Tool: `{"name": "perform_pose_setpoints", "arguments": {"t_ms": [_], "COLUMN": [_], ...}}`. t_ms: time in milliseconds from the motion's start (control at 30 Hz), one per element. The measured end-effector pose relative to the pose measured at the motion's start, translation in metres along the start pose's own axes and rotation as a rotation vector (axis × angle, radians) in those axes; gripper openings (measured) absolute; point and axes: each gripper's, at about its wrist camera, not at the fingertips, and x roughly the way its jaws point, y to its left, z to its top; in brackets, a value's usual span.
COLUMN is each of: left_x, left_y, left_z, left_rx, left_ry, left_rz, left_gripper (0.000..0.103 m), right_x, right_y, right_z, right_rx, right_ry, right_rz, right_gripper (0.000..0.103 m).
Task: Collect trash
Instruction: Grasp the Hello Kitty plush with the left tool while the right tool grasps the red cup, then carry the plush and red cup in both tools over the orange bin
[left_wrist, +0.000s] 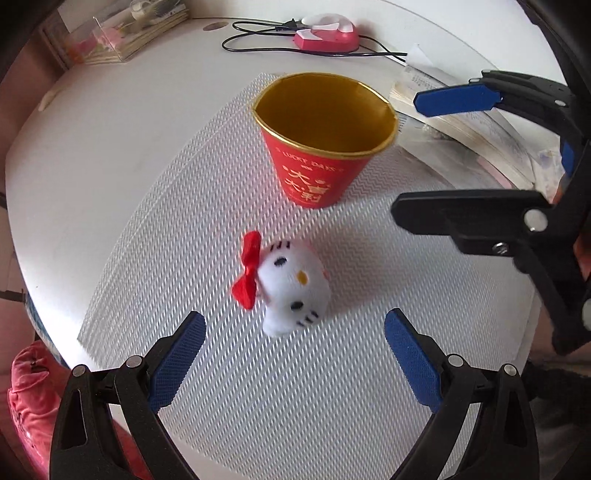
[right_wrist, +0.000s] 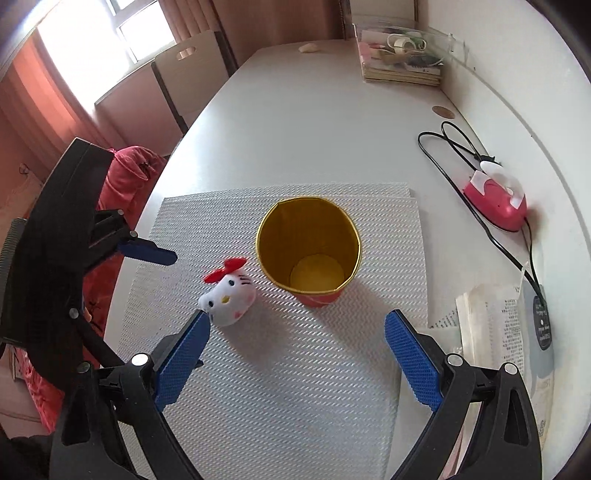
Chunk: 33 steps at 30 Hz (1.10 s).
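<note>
white table (right_wrist: 295, 122) with a silver textured mat (right_wrist: 288, 369), chair (right_wrist: 184, 74) and curtained window behind; both grippers' jaws apart.

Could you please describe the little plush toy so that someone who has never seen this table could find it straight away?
On the white table lies a silvery textured mat, and on it stands a red paper cup with a gold inside. Just beside the cup, apart from it, lies the plush cat head. It is the only soft thing on the mat: white, with a red bow and a yellow nose.
</note>
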Motion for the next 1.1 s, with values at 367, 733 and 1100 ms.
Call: {"name": "perform_pose_setpoints", "arguments": {"t_ms": [367, 733, 1100], "left_x": [0.022, 0.006, -0.043], "left_y": [0.006, 0.008, 0.009], "left_z": [0.010, -0.010, -0.072], "left_rx": [0.016, -0.002, -0.048], "left_ry": [-0.005, -0.011, -0.058], "left_rz": [-0.041, -0.055, -0.003], "left_gripper": [0.048, 0.042, 0.042], "right_x": [0.046, 0.034, 0.000], "right_y": [-0.013, -0.006, 0.029], "right_z": [0.028, 0.023, 0.008], "right_rx": [0.016, -0.008, -0.097], "right_ry": [0.032, 0.010, -0.039], "right_rz": [-0.010, -0.010, 0.037], "right_gripper": [0.086, 0.052, 0.052]}}
